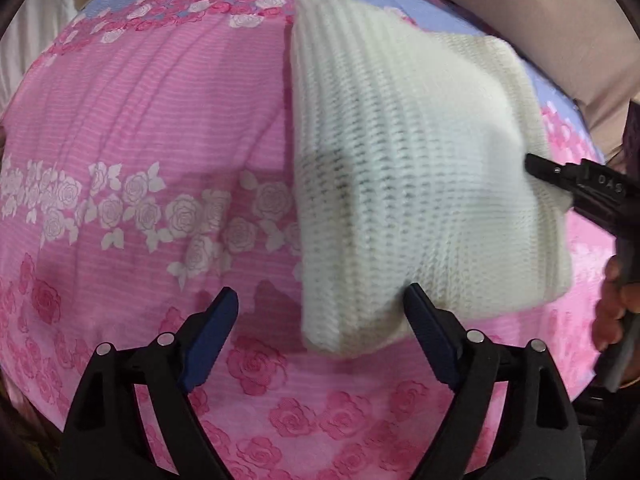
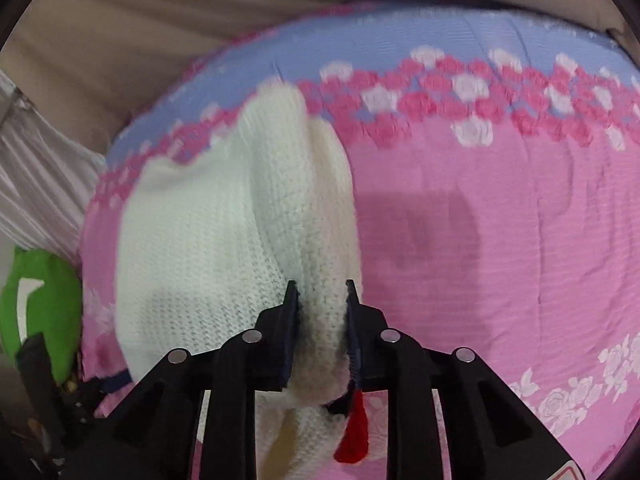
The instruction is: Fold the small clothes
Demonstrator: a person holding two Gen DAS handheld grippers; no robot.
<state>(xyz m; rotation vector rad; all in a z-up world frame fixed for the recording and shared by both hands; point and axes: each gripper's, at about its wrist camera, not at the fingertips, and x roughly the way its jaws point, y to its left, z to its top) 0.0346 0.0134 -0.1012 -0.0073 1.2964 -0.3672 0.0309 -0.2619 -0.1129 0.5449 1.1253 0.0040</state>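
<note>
Covering the whole work surface is a pink bedsheet [image 1: 140, 128] printed with bands of white and deep-pink roses, turning pale blue along its far edge, and beyond that edge hangs a beige curtain [image 2: 160, 20]. Off to one side in the right wrist view sits something bright green [image 2: 40, 300], too close to the frame edge to identify. On the sheet lies a cream ribbed knit garment [image 1: 400, 180], thick and partly doubled over on itself. The left gripper [image 1: 322, 308] is spread wide open just above the sheet, one blue-padded finger over bare pink cloth and the other touching the near edge of the knit, nothing held between them. The right gripper [image 2: 322, 292] is pinched tight on a fold of the same knit, the wool bunched between its two fingers and lifted a little off the sheet, with a small red tag [image 2: 354, 432] hanging under the clamped part. From the left wrist view that right gripper reaches in at the garment's right side, a bare hand [image 1: 612, 304] behind it.
</note>
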